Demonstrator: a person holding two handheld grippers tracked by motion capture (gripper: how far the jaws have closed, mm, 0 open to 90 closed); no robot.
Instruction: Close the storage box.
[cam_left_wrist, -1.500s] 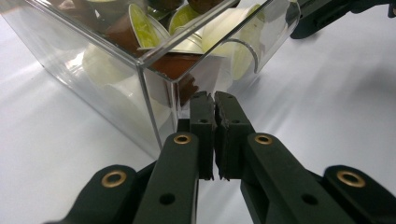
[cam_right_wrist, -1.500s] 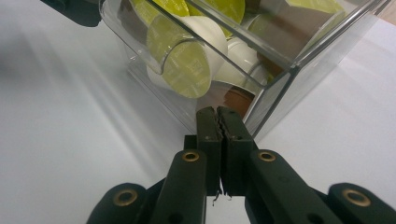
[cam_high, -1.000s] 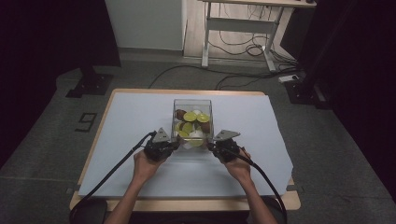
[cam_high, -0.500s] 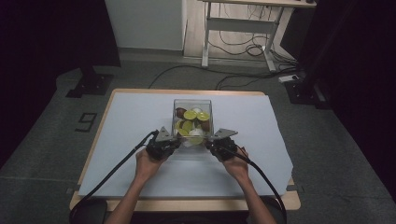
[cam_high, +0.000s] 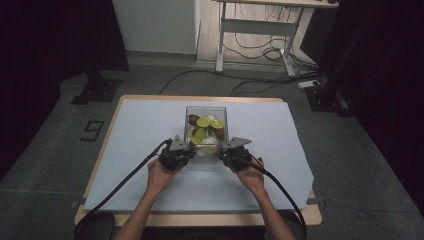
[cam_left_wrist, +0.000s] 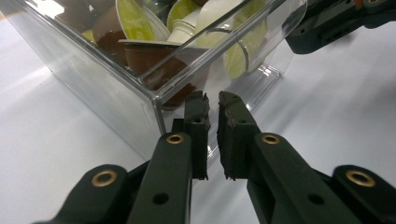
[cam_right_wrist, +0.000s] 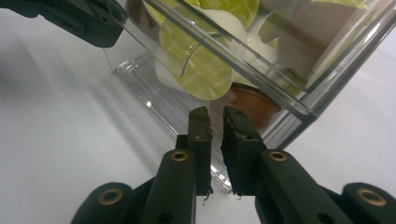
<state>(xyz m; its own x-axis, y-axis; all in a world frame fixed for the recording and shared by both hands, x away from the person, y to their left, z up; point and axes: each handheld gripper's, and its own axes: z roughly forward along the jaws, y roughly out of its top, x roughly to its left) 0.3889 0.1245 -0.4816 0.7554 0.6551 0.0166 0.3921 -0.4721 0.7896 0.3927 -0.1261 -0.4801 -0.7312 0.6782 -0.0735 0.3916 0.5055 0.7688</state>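
High view: a clear plastic box (cam_high: 206, 131) filled with coffee capsules (cam_high: 204, 121) stands near the middle of the worktop (cam_high: 125, 130), on its white cover. The left gripper (cam_high: 187, 150) and the right gripper (cam_high: 223, 151) sit at the box's near corners, one on each side, each carried by a hand (cam_high: 159, 175) entering from the bottom edge. Left gripper view: the left gripper (cam_left_wrist: 212, 99) has its jaws parted by a narrow slit, having just been opening; the near wall of the clear plastic box (cam_left_wrist: 93, 88) runs into that slit at the corner, and the pads no longer visibly press on it. Brown, green and white capsules (cam_left_wrist: 135, 21) lie behind the wall, and the other gripper appears at the upper right. Right gripper view: the right gripper (cam_right_wrist: 215, 114) shows the same condition, jaws slightly apart and just opening, with the lower edge of the box (cam_right_wrist: 261, 79) in the gap. A green-lidded capsule (cam_right_wrist: 201, 65) leans against the wall directly above the jaw tips.
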